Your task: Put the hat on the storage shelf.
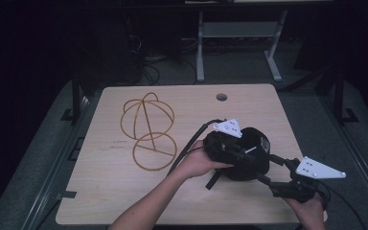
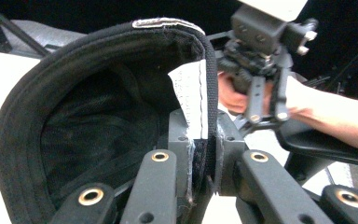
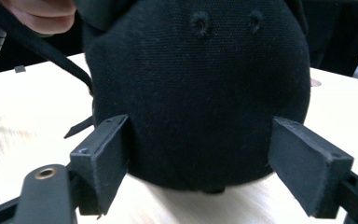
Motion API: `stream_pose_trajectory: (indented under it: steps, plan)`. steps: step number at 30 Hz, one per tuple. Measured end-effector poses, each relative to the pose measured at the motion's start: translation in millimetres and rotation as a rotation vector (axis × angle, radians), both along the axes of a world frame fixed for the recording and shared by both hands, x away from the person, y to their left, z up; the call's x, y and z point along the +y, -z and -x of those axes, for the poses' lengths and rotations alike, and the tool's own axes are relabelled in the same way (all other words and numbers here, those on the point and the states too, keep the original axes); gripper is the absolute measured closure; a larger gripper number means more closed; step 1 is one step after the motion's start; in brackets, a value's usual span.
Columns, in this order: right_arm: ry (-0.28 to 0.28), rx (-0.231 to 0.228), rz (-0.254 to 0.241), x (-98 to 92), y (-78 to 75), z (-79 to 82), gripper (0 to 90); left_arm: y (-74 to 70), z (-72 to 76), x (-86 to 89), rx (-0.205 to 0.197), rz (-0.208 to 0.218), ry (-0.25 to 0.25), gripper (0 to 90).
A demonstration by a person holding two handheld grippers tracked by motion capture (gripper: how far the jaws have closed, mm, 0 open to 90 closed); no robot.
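Two grippers: both work one black cap on the bench; lines run largest to smallest
Bench: pale wood-grain top, smooth and flat, with rounded corners and a round hole near its far edge
Wire frame: thin brass-coloured hoops, curved and stiff-looking, lying toward the far left corner, well apart from the work
Cap: soft black woven cloth, domed, with stitched eyelets and a padded rim; it sits toward the near right corner of the bench
Left gripper: jaws clenched on the cap's rim, with a white label just above them
Right gripper: jaws released, wide to either side of the crown, seemingly not yet pressing
Strap: flat black webbing, hanging loose
Risk: limp cloth may fold or slip from the rim pinch; if the right jaws close, the crown could crumple; the loose strap could snag
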State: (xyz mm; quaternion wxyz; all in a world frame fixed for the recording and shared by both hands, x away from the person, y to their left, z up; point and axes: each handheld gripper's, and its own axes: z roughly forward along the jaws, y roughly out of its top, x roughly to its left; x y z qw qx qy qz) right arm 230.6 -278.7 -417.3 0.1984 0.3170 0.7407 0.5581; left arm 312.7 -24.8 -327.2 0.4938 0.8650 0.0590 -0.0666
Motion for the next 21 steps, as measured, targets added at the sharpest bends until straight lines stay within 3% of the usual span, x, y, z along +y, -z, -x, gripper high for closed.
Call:
stream_pose_trajectory:
  steps: [7, 17, 21]
  plan:
    - [-0.018, -0.016, -0.021, 1.1, 1.3, -1.0, 36.4, -12.7, 10.9, -3.8, -0.024, 0.017, 0.042, 80.6]
    - [-0.052, -0.051, -0.054, 1.6, -1.1, 1.5, 78.0, -19.9, 15.0, -4.0, -0.058, 0.008, 0.050, 80.6]
    - [-0.059, -0.050, -0.046, 4.5, -3.3, 1.8, 84.9, -20.6, 14.3, -1.3, -0.059, 0.009, 0.044, 80.6]
